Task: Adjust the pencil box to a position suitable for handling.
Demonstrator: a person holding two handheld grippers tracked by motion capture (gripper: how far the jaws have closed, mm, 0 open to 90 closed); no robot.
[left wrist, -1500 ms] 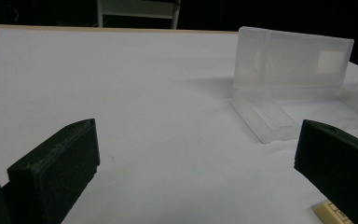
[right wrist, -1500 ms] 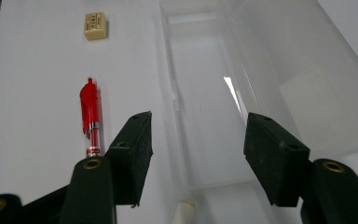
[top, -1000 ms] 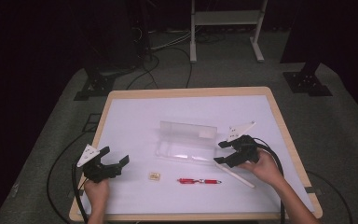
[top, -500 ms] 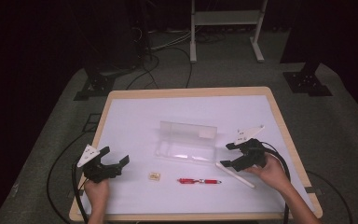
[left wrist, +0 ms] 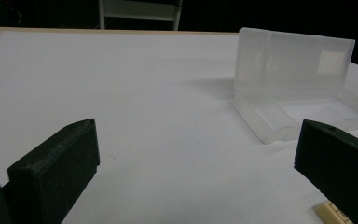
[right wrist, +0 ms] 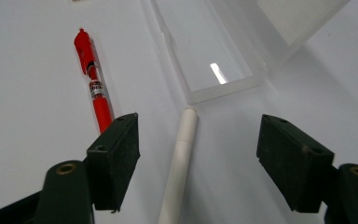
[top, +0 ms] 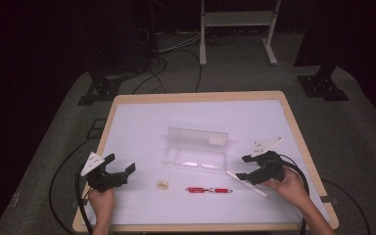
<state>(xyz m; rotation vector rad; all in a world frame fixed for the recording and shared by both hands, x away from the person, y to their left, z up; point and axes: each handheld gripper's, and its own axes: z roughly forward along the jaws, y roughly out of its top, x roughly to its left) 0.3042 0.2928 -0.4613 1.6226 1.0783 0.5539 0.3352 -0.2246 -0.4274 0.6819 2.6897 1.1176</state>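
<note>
At the left edge of the table [top: 127, 105] the left gripper [top: 122, 171] rests low with its jaws spread wide on nothing, apparently waiting its turn. Next along lie a small tan tag [top: 162, 184], a red pen [top: 209, 190] and the open clear case [top: 196, 149], likely set out for loading. On the right, the right gripper [right wrist: 198, 154] hangs over the white pen [right wrist: 179, 163]; its jaws have just been closing a little but stand apart either side, not gripping.

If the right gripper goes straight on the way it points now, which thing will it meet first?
Most likely the white pen, which lies between the open jaws of the right gripper without touching them. Beyond its tip is the open clear case. The red pen lies off to one side.
</note>
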